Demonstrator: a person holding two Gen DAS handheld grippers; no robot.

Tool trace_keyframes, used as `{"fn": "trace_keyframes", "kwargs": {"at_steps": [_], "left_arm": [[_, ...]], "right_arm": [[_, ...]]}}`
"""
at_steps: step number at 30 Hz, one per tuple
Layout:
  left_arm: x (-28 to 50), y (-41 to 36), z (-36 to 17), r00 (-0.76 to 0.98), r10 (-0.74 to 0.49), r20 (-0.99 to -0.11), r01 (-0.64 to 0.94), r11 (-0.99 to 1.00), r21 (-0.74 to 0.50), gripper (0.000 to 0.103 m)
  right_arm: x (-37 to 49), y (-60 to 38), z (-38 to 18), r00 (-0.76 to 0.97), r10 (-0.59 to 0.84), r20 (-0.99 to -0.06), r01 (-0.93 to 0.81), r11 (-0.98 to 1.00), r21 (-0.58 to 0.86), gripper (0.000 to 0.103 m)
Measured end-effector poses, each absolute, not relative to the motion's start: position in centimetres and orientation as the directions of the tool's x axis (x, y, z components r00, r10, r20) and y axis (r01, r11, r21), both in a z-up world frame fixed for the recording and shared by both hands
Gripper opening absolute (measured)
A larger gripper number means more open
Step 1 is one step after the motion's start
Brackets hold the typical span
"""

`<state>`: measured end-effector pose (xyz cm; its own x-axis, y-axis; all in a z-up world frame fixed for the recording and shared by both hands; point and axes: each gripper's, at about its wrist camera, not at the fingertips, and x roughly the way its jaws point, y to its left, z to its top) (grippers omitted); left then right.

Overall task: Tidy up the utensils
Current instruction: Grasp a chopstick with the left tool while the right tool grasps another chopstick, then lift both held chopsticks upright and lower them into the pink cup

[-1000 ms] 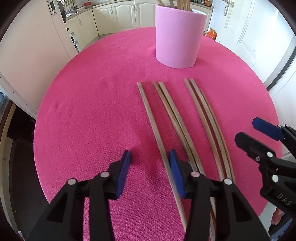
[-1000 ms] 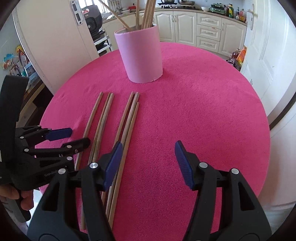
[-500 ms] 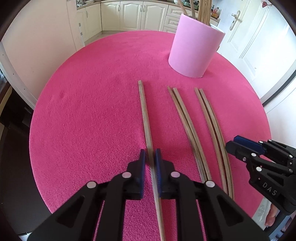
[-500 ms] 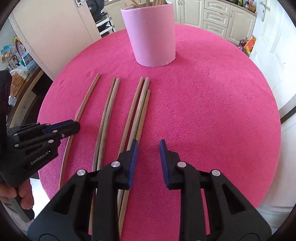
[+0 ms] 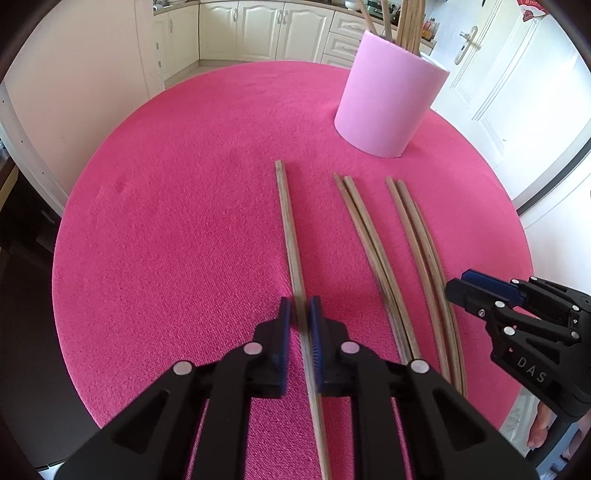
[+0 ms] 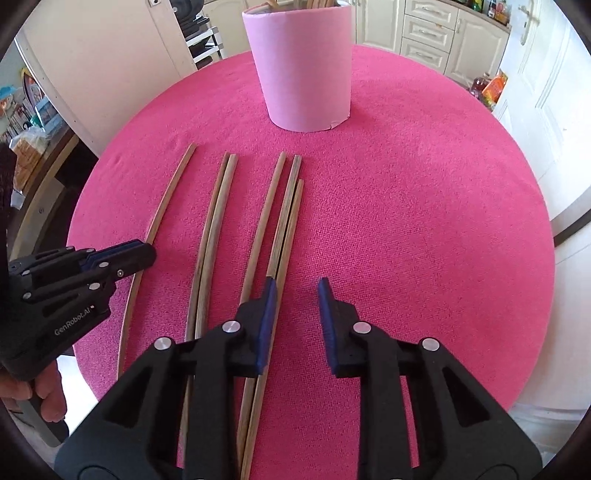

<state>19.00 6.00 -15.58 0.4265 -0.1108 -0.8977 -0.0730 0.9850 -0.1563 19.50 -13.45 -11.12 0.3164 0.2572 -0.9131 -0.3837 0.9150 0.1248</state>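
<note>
Several wooden chopsticks lie side by side on the round pink table (image 5: 177, 229). My left gripper (image 5: 300, 314) is shut on the leftmost chopstick (image 5: 290, 236), which still rests on the cloth; it also shows in the right wrist view (image 6: 162, 210). A pair (image 5: 369, 236) and a further group of chopsticks (image 5: 421, 236) lie to its right. My right gripper (image 6: 297, 295) is partly open and empty, its left pad beside the rightmost chopsticks (image 6: 284, 225). A pink cylindrical holder (image 5: 388, 107) with chopsticks standing in it is at the far side (image 6: 303, 70).
White kitchen cabinets (image 5: 258, 29) and a white door (image 5: 517, 74) surround the table. The table edge drops off close behind both grippers. Shelves with clutter (image 6: 26, 122) stand at the left in the right wrist view.
My left gripper has closed from wide open onto the leftmost chopstick. My right gripper has narrowed from wide open and moved forward towards the rightmost chopsticks.
</note>
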Motion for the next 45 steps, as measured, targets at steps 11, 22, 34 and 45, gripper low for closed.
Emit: {"fn": "trace_keyframes", "kwargs": {"at_steps": [11,22,34,45], "left_arm": [[19.4,5.5,-15.5,0.429,-0.093,-0.898,-0.062,0.989,-0.132,0.011],[19.4,5.4,-15.4,0.437,-0.085,-0.896,-0.076,0.989,-0.130,0.009],[17.6,5.5,-11.1,0.627,-0.216,-0.748,0.016,0.964,-0.265,0.007],[15.9,3.1,-6.0,0.874,-0.275,-0.401,0.174,0.947,-0.271,0.007]], "right_arm": [[20.1,-12.9,-11.1,0.299,0.234,-0.925,-0.402,0.910,0.100,0.023],[19.6,-11.4,-11.4,0.330,0.190,-0.925,-0.446,0.895,0.025,0.009],[18.5,-16.1,-7.5,0.448,0.437,-0.780,-0.410,0.876,0.255,0.006],[16.4,-20.0,-1.3,0.647,0.616,-0.449,-0.477,0.786,0.393,0.006]]}}
